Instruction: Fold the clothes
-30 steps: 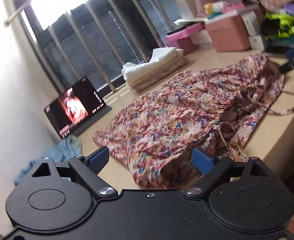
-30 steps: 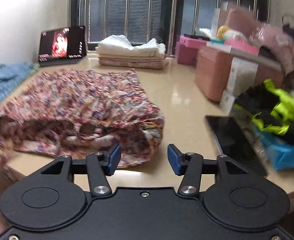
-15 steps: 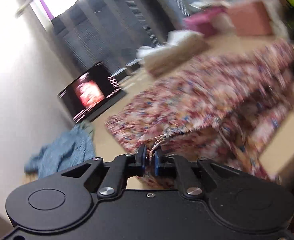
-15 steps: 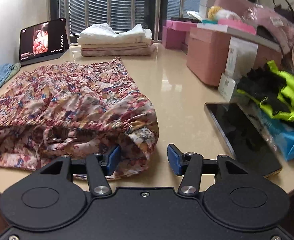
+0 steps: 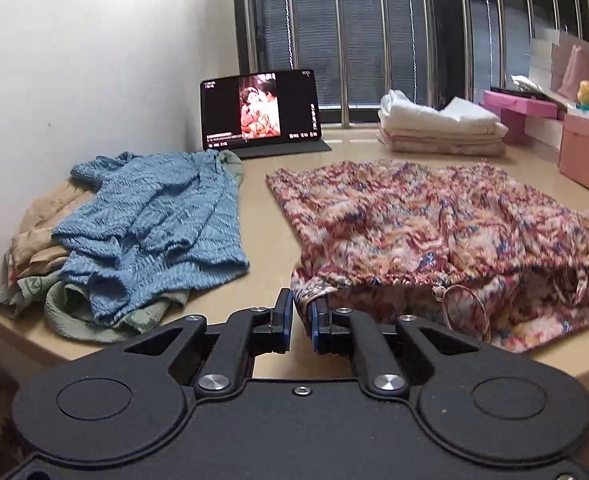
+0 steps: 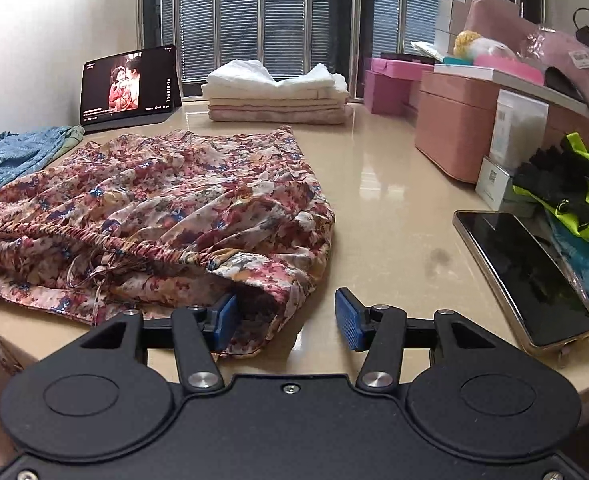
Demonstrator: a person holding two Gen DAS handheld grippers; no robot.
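A red floral garment point(image 5: 434, 220) lies spread on the beige table point(image 5: 262, 200), its near edge bunched with thin straps. My left gripper point(image 5: 301, 318) is shut on the garment's near left corner, cloth pinched between the blue pads. In the right wrist view the same floral garment point(image 6: 166, 200) fills the left half. My right gripper point(image 6: 286, 318) stands open at its near right corner, the left pad touching the cloth, the right pad over bare table.
A crumpled blue garment point(image 5: 150, 224) tops a pile at left. A tablet point(image 5: 260, 108) plays video by the window. Folded clothes point(image 6: 276, 94) are stacked at the back. Pink boxes point(image 6: 458, 128), a phone point(image 6: 522, 276) and neon-yellow gear point(image 6: 574, 188) crowd the right.
My left gripper went from open to shut on the floral garment's corner and swung left, bringing the blue pile into view. The right gripper stayed open and edged closer to the cloth.
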